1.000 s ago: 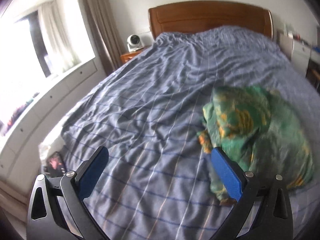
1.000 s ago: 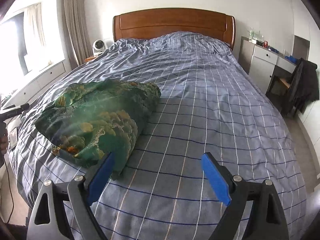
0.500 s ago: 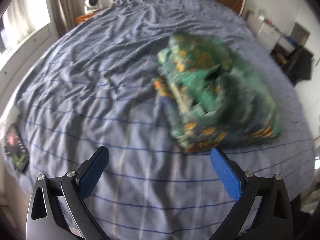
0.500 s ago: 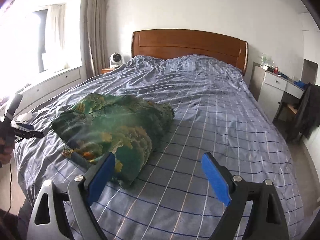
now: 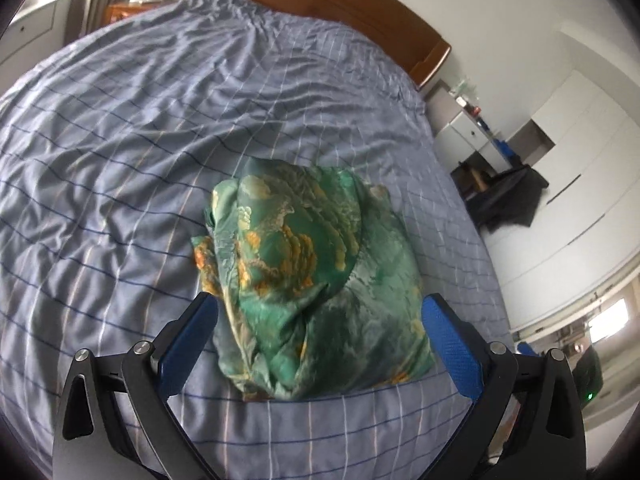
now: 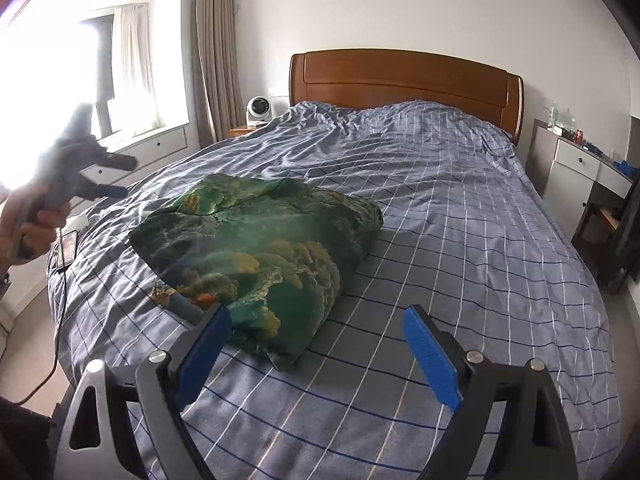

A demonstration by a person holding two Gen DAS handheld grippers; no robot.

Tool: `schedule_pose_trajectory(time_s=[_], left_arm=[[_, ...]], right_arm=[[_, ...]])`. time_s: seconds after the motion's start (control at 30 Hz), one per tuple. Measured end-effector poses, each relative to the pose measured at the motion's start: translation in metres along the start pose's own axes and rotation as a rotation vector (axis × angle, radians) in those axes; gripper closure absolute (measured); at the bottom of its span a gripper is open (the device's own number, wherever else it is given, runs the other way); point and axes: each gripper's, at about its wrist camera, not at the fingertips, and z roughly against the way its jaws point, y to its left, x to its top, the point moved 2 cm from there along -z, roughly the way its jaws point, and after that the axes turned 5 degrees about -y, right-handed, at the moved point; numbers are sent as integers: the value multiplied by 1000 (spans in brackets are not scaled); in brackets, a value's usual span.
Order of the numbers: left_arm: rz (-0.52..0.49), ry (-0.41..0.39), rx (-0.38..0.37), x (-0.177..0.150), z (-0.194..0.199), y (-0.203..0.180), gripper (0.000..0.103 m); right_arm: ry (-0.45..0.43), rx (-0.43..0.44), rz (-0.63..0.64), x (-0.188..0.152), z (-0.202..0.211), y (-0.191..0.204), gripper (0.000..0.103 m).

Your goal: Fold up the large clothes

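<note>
On blue checked bedspread (image 6: 460,240), green patterned garment (image 6: 256,248) is lying bundled nr the foot end. L gripper (image 5: 320,312) and R gripper (image 6: 316,320) are hovering w/ jaws spread wide, gripping nothing.

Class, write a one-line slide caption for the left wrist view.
Open left gripper poised above a bundled green patterned garment lying on the blue checked bed.

Daylit room; window (image 6: 80,80) glare blown out; fisheye edges warped.
</note>
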Motion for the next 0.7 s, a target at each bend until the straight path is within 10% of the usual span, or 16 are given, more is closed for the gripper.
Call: schedule_pose_trajectory(time_s=[0.7], left_arm=[[85, 53, 39, 6, -24, 31, 1]], right_arm=[[61, 40, -72, -13, -14, -6, 13]])
